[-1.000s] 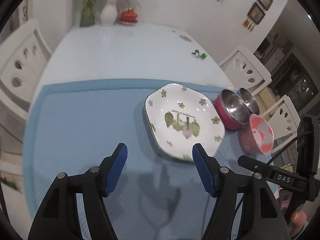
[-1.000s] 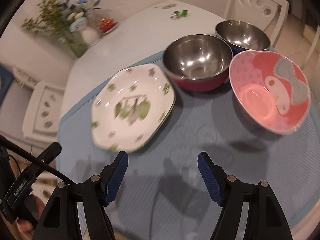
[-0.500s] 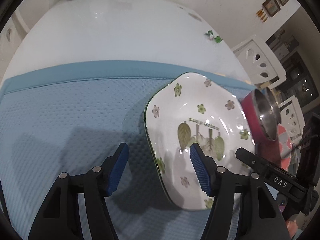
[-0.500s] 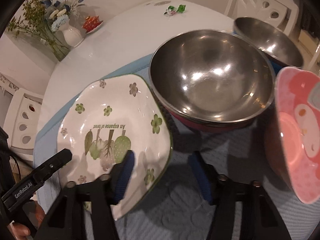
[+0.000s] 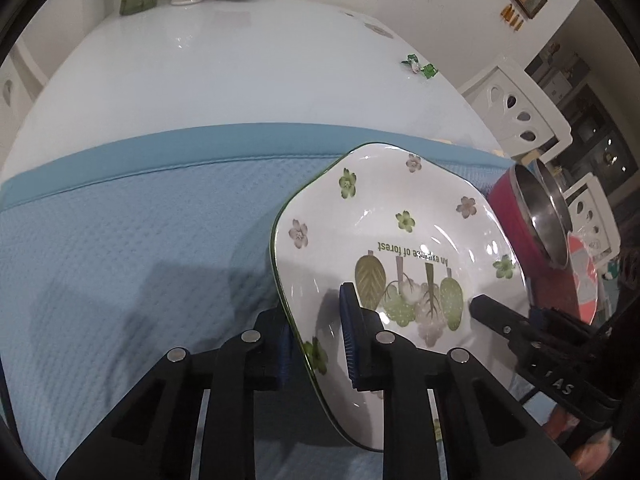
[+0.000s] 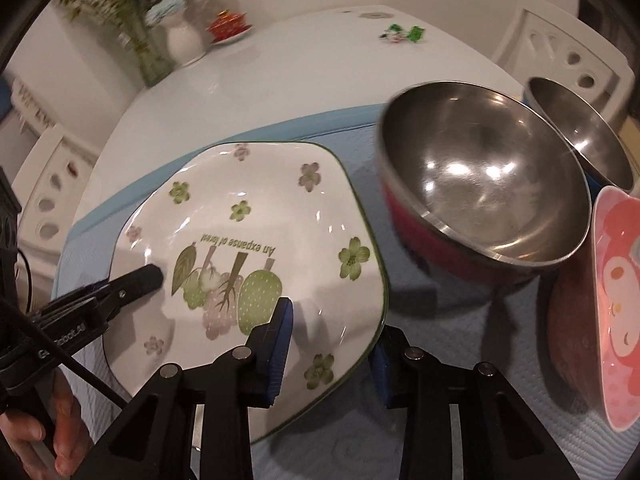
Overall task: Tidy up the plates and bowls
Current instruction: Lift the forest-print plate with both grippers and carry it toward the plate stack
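two hand-held grippers take hold of the floral plate [image 5: 400, 248] from opposite sides, the first step in tidying the dishes on the blue mat [image 5: 120, 240]; the left gripper [image 5: 316, 344] is closing on the plate's left rim, one blue pad on the white face and the other tucked under the edge, the rim pinched between them; the right gripper [image 6: 332, 344] straddles the near right rim, its jaws closing with the edge between them, one pad resting on the glazed face, the outer pad just beside the green-lined edge, contact there hard to confirm; the plate lies on the mat, its far side close to the red-walled steel bowl [image 6: 484, 184], with a second steel bowl [image 6: 580, 132] behind and the pink cartoon bowl [image 6: 616, 304] at the right; a hand [image 6: 48, 432] shows at the lower left of the right wrist view; judging from this, the grasp is nearly set, and the next move calls for both pinches to be firm before a level lift, keeping clear of the bowl alongside
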Tool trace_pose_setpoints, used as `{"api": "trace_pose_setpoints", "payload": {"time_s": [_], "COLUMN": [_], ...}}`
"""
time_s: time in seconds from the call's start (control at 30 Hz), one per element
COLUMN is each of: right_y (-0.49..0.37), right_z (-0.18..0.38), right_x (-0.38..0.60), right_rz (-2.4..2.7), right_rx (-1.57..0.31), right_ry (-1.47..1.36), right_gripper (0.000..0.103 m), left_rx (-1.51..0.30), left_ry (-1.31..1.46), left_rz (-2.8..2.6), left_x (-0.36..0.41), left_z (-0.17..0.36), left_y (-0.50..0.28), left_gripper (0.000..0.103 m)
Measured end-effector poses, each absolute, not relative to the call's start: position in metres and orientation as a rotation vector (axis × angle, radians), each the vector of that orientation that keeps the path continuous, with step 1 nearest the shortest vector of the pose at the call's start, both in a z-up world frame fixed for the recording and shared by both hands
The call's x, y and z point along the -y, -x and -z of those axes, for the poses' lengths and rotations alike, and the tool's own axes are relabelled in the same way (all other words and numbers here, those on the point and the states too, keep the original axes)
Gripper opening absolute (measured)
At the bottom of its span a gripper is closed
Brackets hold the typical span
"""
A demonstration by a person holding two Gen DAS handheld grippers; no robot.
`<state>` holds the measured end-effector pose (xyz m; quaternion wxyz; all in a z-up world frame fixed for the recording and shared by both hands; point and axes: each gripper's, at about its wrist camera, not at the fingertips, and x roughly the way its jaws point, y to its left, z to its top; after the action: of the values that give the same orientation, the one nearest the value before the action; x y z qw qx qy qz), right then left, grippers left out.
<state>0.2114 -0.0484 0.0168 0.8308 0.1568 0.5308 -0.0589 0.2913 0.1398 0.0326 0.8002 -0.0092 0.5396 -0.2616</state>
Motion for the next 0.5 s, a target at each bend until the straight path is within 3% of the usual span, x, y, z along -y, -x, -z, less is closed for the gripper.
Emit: {"api": "trace_pose_setpoints", "payload": {"time_s": [0.3, 0.5], "right_y": [-0.180, -0.177], "right_z": [-0.022, -0.012], "right_x": [-0.004, 0.016], "right_rz": [-0.060, -0.076], "right_rx": [-1.168, -1.210], "right_ry": [-0.321, -0.405], "right_gripper": [0.033, 0.033], "left_rx": [-1.183, -1.191], "left_ry": [0.012, 0.061], "left_rz": [0.525, 0.511], "left_x": [-0.182, -0.194], "left_z": [-0.041, -0.038], "left_y": [-0.252, -0.248], "left_gripper": [0.018, 0.018]}}
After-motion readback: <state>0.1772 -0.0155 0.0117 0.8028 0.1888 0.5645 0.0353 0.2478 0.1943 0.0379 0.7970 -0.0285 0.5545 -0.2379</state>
